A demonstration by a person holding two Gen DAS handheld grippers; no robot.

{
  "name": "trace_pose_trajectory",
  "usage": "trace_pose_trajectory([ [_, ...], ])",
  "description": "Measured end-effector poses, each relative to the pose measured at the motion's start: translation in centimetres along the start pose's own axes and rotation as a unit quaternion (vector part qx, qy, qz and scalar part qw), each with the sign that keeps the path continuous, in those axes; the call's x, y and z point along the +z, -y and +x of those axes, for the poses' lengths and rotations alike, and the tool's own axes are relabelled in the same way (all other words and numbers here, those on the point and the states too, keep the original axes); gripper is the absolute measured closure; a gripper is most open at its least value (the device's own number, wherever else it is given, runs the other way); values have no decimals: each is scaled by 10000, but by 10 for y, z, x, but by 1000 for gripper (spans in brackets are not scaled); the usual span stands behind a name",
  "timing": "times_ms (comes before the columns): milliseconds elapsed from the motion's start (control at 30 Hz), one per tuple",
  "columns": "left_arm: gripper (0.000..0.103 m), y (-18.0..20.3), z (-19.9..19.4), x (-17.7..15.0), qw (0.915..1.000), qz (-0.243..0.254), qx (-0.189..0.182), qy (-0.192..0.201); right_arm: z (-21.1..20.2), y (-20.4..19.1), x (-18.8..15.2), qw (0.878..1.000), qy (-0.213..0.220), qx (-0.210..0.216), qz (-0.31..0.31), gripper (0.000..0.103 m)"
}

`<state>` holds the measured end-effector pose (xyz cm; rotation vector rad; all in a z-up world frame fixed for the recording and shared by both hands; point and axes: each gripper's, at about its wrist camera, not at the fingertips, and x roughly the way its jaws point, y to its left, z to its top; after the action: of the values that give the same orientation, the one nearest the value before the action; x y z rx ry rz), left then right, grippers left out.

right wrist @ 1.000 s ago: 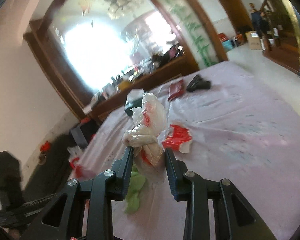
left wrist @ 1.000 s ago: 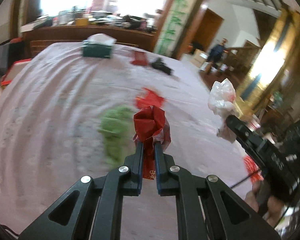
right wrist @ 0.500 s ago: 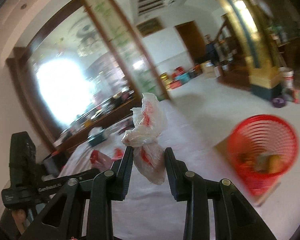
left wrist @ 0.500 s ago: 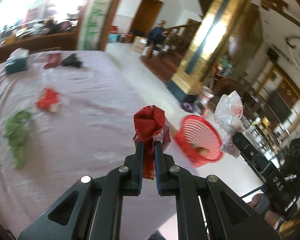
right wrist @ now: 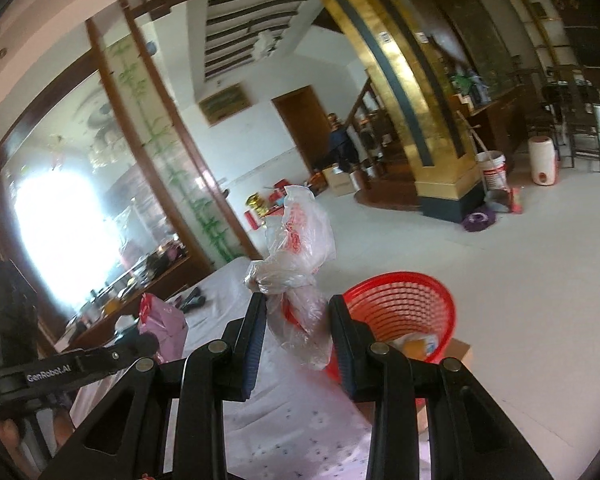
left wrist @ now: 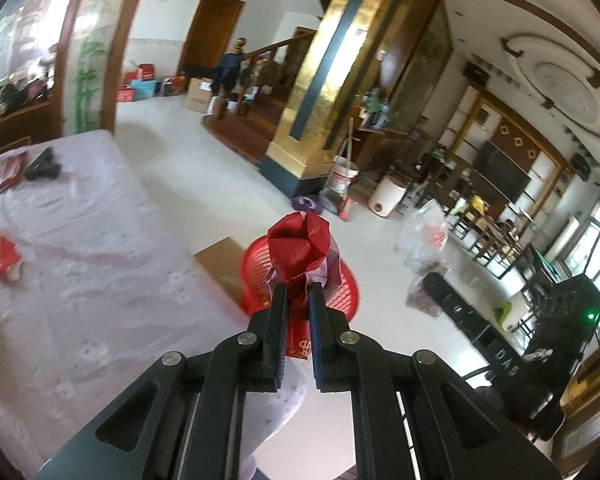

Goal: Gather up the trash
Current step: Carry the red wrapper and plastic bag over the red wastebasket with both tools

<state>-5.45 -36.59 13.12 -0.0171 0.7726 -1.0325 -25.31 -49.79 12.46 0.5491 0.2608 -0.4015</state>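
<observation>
While the pale lilac cloth of the counter [left wrist: 84,248] fills the nine-o'clock half of the left wrist view, the white tiled floor [left wrist: 204,176] spreads from twelve to three o'clock beyond its edge. A red plastic mesh basket [right wrist: 404,304] stands on that floor just beside the counter's edge, on a flat piece of cardboard [left wrist: 220,260], with some yellowish rubbish lying inside it. In the right wrist view the basket sits at about four o'clock from the picture's middle; in the left wrist view it lies dead centre, partly hidden.

The left hand-held gripper [left wrist: 298,292] has its jaws pinched narrow on a crumpled red foil wrapper [left wrist: 300,248], which stands up above the fingertips, in front of the basket. The right hand-held gripper [right wrist: 298,308] holds a knotted clear plastic bag with red print [right wrist: 300,240], jaws partly apart, the bag's bulk standing above them and its tail hanging between them.

Still on the counter lie a red-and-white packet [left wrist: 4,264] at nine o'clock, and a small black object [left wrist: 42,166] beside another red wrapper [left wrist: 12,168] towards ten o'clock.
</observation>
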Motion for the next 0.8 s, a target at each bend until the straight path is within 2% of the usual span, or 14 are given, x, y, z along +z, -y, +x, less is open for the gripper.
trace_pose_trajectory([
  [367, 94, 20, 27, 13, 9999, 150, -77, -37, 5, 21, 10, 9997, 15, -176, 156, 69],
  [600, 94, 24, 52, 16, 9995, 200, -30, -222, 14, 32, 13, 9996, -8, -192, 223, 69],
  [800, 94, 27, 77, 13, 9991, 238, -13, -353, 33, 39, 8, 9989, -190, -280, 315, 69],
])
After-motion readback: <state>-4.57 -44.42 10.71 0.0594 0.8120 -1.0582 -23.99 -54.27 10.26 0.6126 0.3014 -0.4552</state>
